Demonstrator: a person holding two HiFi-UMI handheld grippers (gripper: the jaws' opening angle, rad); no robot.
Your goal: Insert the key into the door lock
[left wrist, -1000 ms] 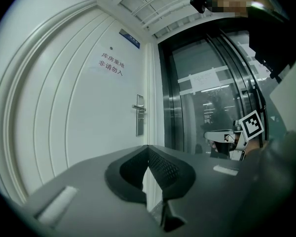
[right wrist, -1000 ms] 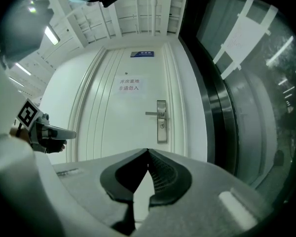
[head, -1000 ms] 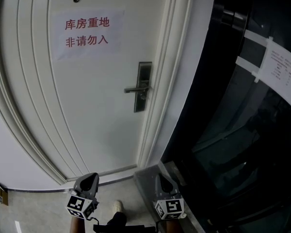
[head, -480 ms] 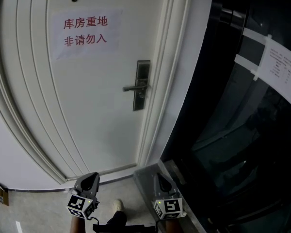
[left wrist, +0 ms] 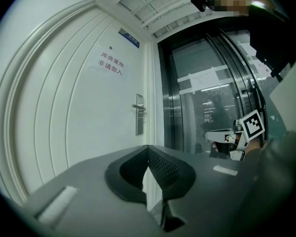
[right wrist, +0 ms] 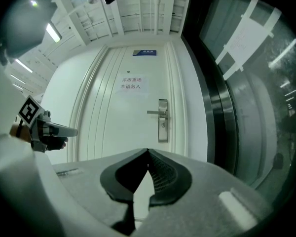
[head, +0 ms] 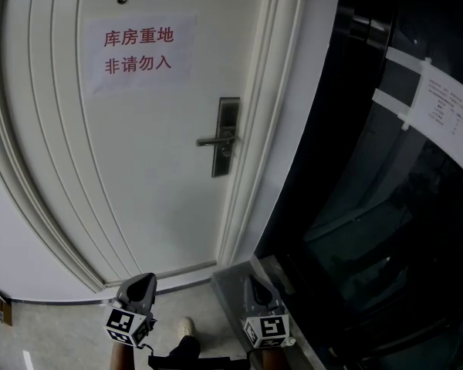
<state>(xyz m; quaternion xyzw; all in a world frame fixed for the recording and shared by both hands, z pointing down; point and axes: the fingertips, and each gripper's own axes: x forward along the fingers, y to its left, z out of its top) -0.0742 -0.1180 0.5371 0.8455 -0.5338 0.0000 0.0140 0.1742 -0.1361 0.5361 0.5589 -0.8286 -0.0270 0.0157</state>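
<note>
No movement noted since a second ago: left gripper (left wrist: 148, 147) and right gripper (right wrist: 148, 151) held at the same low station at the bottom of the head view, side by side and apart, both pointed level at the door (head: 139, 168); only a slight drift of the head view itself. Left gripper closed, pads met at the tips, nothing seen between them; right gripper likewise closed tip to tip, nothing seen between. Key not made out in any view. Lock plate (head: 227, 137) found at the right edge of the white door, upright, dark metal, next to the door frame (head: 274, 129); lever handle (head: 212, 140) set level, pointing left from the plate; keyhole (right wrist: 163, 125) seen just below the handle in the right gripper view. Both grippers well apart from the lock plate; no contact with door or handle. Paper notice (head: 139, 51) with red characters fixed on the door, above and left of the handle; peephole (head: 121, 0) above the notice; blue sign (right wrist: 144, 53) over the top of the door. Dark glass panel (head: 386, 230) right of the frame; white sheet (head: 447, 110) taped across it. Grey floor (head: 62, 334) below; toe of a shoe (head: 187, 327) seen between the two grippers.
</note>
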